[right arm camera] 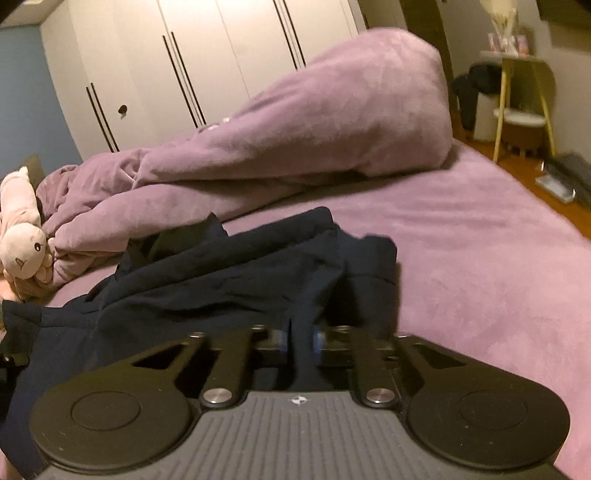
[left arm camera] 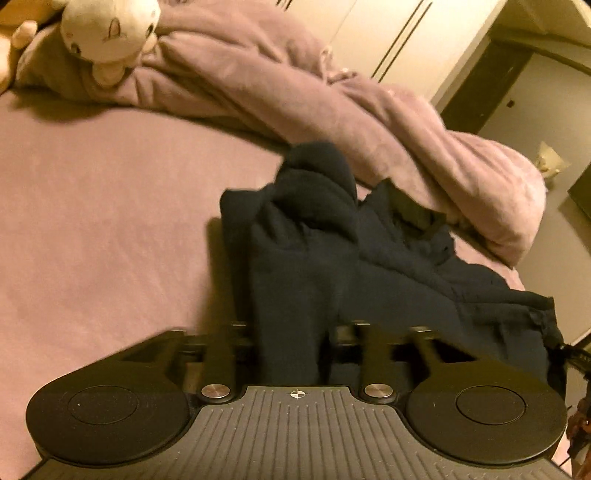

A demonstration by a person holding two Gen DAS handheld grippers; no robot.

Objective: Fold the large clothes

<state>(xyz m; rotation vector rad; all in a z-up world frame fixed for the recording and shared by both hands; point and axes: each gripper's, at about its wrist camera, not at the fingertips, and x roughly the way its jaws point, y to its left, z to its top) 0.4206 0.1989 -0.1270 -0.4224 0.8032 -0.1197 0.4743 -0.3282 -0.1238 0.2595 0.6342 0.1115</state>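
A dark navy garment (left arm camera: pixel 369 258) lies bunched on the purple bed sheet (left arm camera: pixel 92 221). My left gripper (left arm camera: pixel 291 339) is shut on a thick fold of it at its near left edge. In the right wrist view the same garment (right arm camera: pixel 229 273) spreads to the left, and my right gripper (right arm camera: pixel 299 341) is shut on a thin fold of it at its near right end. Both held edges are raised a little off the sheet. The fingertips are partly hidden by the cloth.
A crumpled purple duvet (right arm camera: pixel 295 129) lies along the far side of the bed, with a plush toy (left arm camera: pixel 110 33) at its end. White wardrobe doors (right arm camera: pixel 184 55) stand behind. A small side table (right arm camera: pixel 524 96) and wooden floor are at the right past the bed edge.
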